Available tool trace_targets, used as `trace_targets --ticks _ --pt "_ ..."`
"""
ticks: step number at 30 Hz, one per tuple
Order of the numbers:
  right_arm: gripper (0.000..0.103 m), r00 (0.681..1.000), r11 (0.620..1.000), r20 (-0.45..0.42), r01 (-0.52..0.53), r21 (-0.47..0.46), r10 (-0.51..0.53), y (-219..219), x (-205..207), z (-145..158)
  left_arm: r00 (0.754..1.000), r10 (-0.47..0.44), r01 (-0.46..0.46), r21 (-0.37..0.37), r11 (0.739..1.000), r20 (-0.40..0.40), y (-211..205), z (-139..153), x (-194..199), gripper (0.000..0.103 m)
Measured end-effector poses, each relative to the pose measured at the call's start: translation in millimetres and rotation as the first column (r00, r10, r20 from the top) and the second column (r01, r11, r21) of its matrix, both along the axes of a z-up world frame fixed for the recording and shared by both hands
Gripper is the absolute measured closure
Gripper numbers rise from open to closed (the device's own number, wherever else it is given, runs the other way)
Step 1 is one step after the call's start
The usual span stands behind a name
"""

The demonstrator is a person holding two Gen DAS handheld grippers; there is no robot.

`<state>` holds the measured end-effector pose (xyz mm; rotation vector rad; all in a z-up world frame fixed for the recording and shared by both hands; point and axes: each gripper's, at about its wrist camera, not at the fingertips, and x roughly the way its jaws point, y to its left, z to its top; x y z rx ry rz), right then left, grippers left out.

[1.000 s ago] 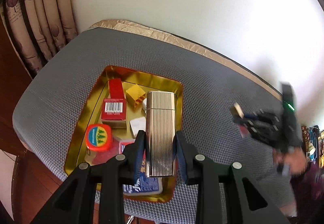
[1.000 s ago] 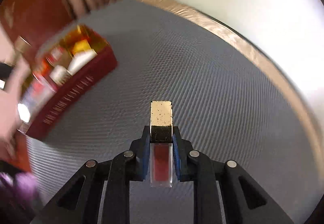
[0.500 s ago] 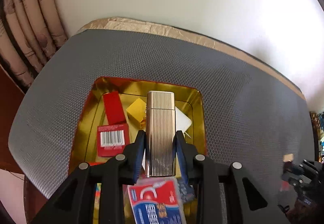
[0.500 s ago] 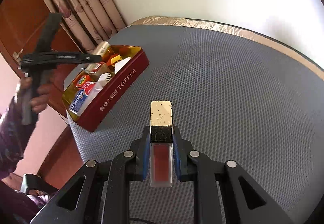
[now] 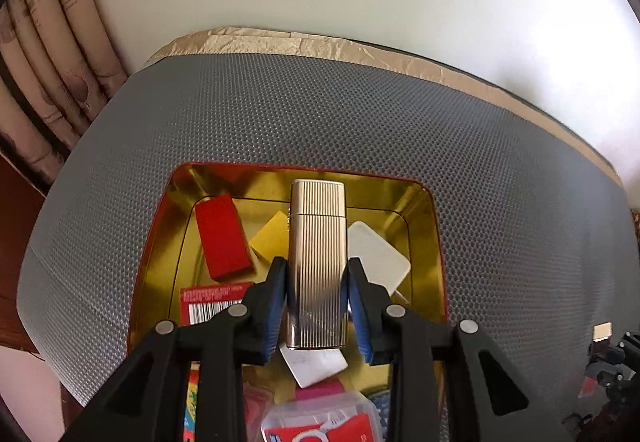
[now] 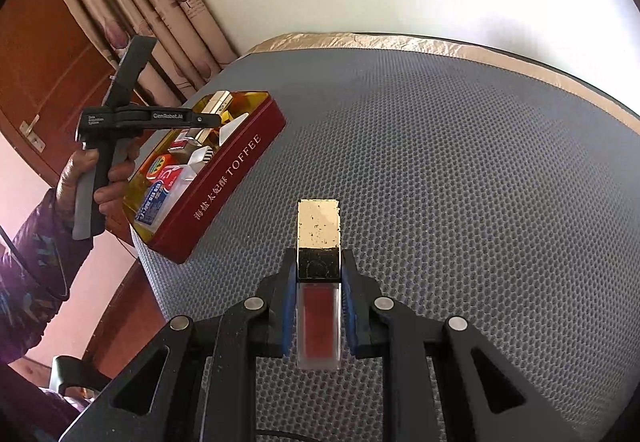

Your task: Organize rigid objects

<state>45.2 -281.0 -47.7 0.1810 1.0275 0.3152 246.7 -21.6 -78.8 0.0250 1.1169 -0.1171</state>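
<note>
In the left wrist view, at the lower centre of the frame, the left gripper is closed on a ribbed gold lighter, its blue pads pressed against both long sides; the lighter stands lengthwise along the fingers and reaches up to mid-frame. Below and behind it lies the open toffee tin, gold inside with a red rim; nearest the lens, at the bottom edge, a red and white packet and a white card lie in it; farther up are a red barcoded box at lower left, a red block left of centre, a yellow piece just beside the lighter, and a white square to its right. The tin sits on a grey mesh mat that fills the middle of the frame; a tan border and pale wall lie beyond, with curtains at the upper left.

In the right wrist view, at the lower centre, the right gripper is clamped on a lip gloss tube, clear with red contents and a gold cap pointing up the frame, held above the mat; farther off, at centre left, the tin rests near the mat's corner, its red side reading TOFFEE; the left gripper hangs over it with the lighter, and the person's left hand grips the handle at the far left.
</note>
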Motion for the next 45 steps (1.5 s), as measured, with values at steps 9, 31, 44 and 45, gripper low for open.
trace_targets --ticks 9,31,44,45 --pt "0.085 1.000 1.000 -0.006 0.005 0.020 -0.005 4 -2 1 0.999 0.041 -0.039 -0.054 0.998 0.036 15 13 -4 0.067" --pt "0.084 0.988 0.979 0.067 -0.144 0.145 0.135 149 88 40 0.926 0.275 -0.292 0.027 0.956 0.259 72 56 -221 0.056" --pt "0.082 0.996 0.994 0.053 -0.081 0.076 0.077 162 118 17 0.927 0.282 -0.286 -0.024 0.958 0.248 83 43 -225 0.056" --pt "0.082 0.995 0.995 0.063 -0.077 0.063 0.073 162 117 20 0.928 0.282 -0.284 -0.027 0.958 0.242 83 41 -224 0.056"
